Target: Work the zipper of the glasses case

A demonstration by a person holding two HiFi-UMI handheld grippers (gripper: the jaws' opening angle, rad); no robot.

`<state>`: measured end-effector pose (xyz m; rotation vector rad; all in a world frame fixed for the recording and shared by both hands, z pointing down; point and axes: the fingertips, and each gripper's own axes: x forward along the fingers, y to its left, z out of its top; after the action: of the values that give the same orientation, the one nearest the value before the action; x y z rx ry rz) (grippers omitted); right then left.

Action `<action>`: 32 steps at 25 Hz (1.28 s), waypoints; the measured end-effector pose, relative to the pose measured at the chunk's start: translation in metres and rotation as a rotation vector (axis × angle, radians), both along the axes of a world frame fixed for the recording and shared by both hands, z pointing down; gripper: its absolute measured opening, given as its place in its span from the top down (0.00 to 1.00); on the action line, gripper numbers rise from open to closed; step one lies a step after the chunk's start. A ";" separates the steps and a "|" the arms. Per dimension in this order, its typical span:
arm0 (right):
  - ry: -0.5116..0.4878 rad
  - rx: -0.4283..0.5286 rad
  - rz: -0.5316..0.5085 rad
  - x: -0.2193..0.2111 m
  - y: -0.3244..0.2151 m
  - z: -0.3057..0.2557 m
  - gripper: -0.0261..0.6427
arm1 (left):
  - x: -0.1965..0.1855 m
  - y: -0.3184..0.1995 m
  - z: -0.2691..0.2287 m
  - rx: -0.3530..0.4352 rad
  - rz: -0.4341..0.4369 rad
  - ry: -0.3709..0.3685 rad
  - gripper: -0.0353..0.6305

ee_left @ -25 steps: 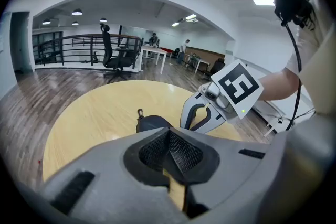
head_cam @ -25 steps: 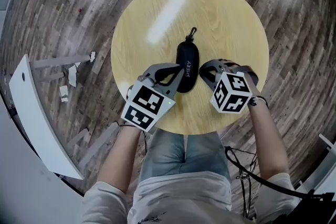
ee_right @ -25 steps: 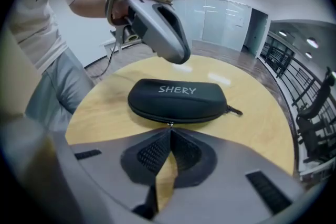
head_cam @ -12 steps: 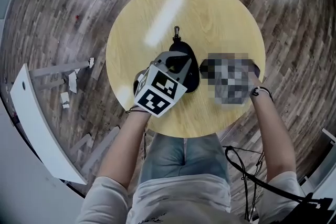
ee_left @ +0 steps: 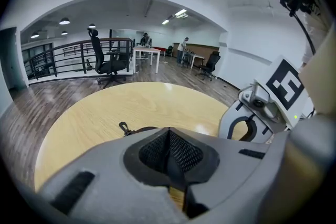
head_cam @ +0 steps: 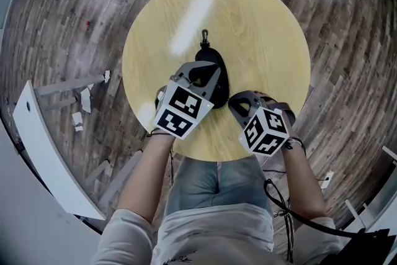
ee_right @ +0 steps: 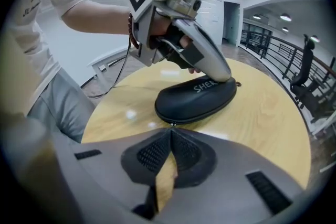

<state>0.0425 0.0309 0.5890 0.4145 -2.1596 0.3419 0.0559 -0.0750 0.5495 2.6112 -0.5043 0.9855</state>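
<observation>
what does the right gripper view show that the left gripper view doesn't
Only the right gripper view: the top of the glasses case with its lettering, the zipper pull at its near end, and the left gripper resting on it. Only the left gripper view: the right gripper and distant desks. Both: the round table, the case's clip, and that view's own jaws shut.
</observation>
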 end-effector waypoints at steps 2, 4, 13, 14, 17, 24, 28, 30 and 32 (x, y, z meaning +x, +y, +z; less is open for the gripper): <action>-0.015 -0.001 0.003 -0.012 0.007 0.003 0.96 | -0.002 0.000 0.000 0.002 -0.005 0.003 0.94; -0.024 -0.003 0.006 -0.015 0.010 0.004 0.96 | -0.002 0.000 0.000 0.004 -0.003 0.004 0.94; 0.095 0.088 -0.035 0.068 -0.034 -0.004 0.96 | -0.015 0.021 -0.003 -0.064 0.010 -0.022 0.94; 0.095 0.102 -0.035 0.073 -0.044 -0.002 0.96 | -0.014 0.023 -0.001 -0.070 0.013 -0.032 0.94; 0.091 0.130 -0.049 0.077 -0.068 0.007 0.96 | -0.008 0.028 0.000 -0.068 0.043 -0.069 0.94; 0.086 0.127 -0.097 0.071 -0.073 0.009 0.96 | 0.019 0.016 0.001 -0.056 0.070 -0.109 0.94; 0.067 0.069 -0.076 0.073 -0.065 0.007 0.96 | 0.019 0.018 0.002 -0.142 0.072 -0.083 0.94; 0.071 0.046 -0.067 0.073 -0.060 0.005 0.96 | 0.017 0.021 0.002 -0.143 0.070 -0.069 0.94; 0.072 0.026 -0.056 0.074 -0.054 0.003 0.96 | 0.015 0.023 0.002 -0.127 0.066 -0.065 0.94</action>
<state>0.1162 -0.0226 0.5923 0.3744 -2.1033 0.2633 0.0712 -0.0524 0.5515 2.5043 -0.3608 1.0898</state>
